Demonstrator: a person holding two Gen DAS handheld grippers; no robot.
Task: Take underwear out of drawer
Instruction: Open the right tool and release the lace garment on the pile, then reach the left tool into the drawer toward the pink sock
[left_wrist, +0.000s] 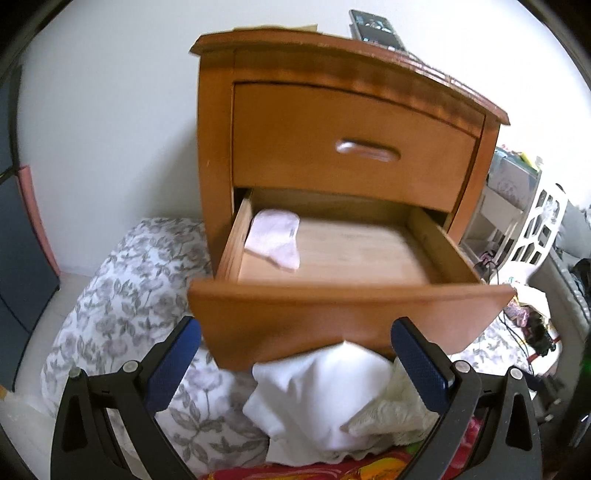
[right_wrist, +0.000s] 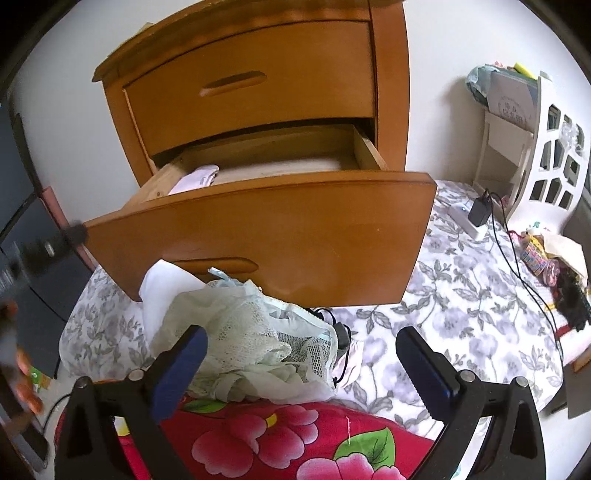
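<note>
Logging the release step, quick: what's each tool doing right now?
Left tool: open, holding nothing.
Right tool: open, holding nothing.

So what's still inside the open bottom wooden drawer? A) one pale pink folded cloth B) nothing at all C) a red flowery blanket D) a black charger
A: a pale pink folded cloth lies alone at the left side of the open bottom wooden drawer, on its bare wooden floor.

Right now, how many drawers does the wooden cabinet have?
2. The top drawer is shut; the bottom drawer is pulled open, with a pale pink garment inside at its left.
</note>
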